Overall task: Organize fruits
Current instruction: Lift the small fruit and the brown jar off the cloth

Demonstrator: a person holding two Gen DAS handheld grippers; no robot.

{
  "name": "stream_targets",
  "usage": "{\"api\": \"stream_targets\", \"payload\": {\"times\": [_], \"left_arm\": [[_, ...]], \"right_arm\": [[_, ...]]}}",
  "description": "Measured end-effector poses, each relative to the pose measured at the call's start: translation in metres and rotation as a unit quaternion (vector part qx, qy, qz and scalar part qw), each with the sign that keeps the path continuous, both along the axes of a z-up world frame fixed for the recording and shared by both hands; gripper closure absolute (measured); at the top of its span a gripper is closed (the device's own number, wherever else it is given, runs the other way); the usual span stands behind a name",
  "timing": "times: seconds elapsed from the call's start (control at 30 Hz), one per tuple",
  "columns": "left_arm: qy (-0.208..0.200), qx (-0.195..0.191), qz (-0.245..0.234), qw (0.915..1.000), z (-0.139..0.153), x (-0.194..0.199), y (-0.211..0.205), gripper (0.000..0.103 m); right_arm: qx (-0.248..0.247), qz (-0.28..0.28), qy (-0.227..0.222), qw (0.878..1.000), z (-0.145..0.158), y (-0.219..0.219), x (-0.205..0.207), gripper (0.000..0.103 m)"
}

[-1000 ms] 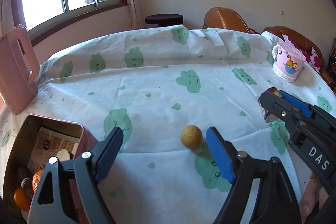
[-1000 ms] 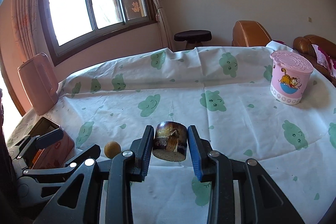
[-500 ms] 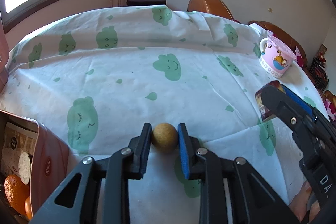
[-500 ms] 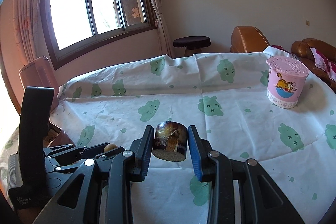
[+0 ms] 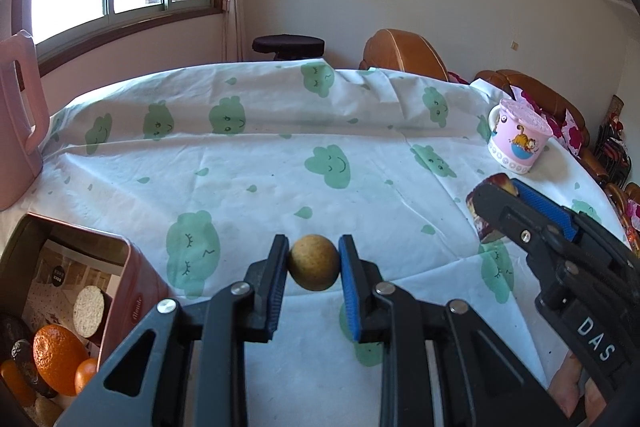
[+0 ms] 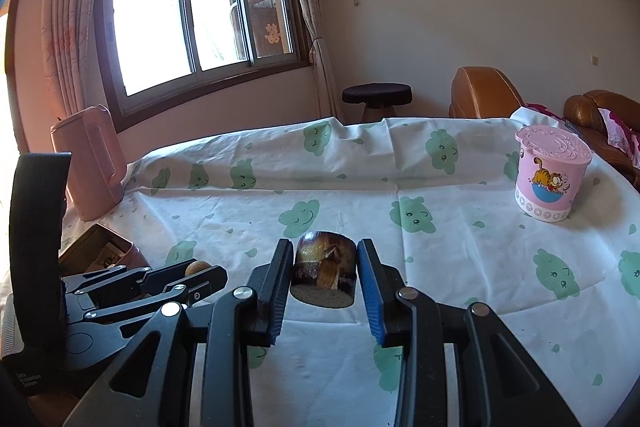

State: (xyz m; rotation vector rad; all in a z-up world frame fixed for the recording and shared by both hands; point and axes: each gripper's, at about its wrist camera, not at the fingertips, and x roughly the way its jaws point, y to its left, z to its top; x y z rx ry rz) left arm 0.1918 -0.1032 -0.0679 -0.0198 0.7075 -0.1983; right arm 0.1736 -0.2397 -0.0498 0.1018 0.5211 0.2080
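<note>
Left gripper [image 5: 313, 269] was clenched on a small round yellow-brown fruit [image 5: 313, 268]; both pads pressed its sides, and the fruit sat near the pad tips, clear of the tablecloth [image 5: 256, 187] below. Left of and below these jaws stood the open pink tin [image 5: 138, 291]; inside it lay an orange [image 5: 58, 359], a smaller orange fruit [image 5: 86, 375] and a pale cut disc [image 5: 89, 310]; other dark items in the tin could not be made out. Right gripper [image 6: 325, 277] was grasping a dark brown cut fruit piece [image 6: 325, 275], flat cut face downward, held between the pads; in the left wrist view this gripper lay to the right of the left jaws. Beyond and right of the right jaws stood a pink lidded cup [image 6: 552, 179]; far left, a pink jug [image 6: 92, 163].
</note>
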Motion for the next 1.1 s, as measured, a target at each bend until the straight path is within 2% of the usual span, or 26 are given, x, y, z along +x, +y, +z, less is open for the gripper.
{"api": "stream_targets", "payload": {"times": [0.23,0.67,1.1], "left_arm": [[-0.027,0.005,0.006,0.9996,0.006,-0.009,0.000,0.076],[-0.054,-0.009,0.019,0.9983,0.011,-0.020,0.009,0.076],[-0.078,-0.006,0.027,0.9966,0.016,-0.032,0.012,0.076]], "right_arm": [[-0.001,0.001,-0.010,1.000,0.002,0.001,-0.003,0.068],[0.005,0.004,-0.026,1.000,0.004,-0.001,-0.011,0.068],[0.011,0.007,-0.039,0.999,0.006,-0.003,-0.020,0.068]]}}
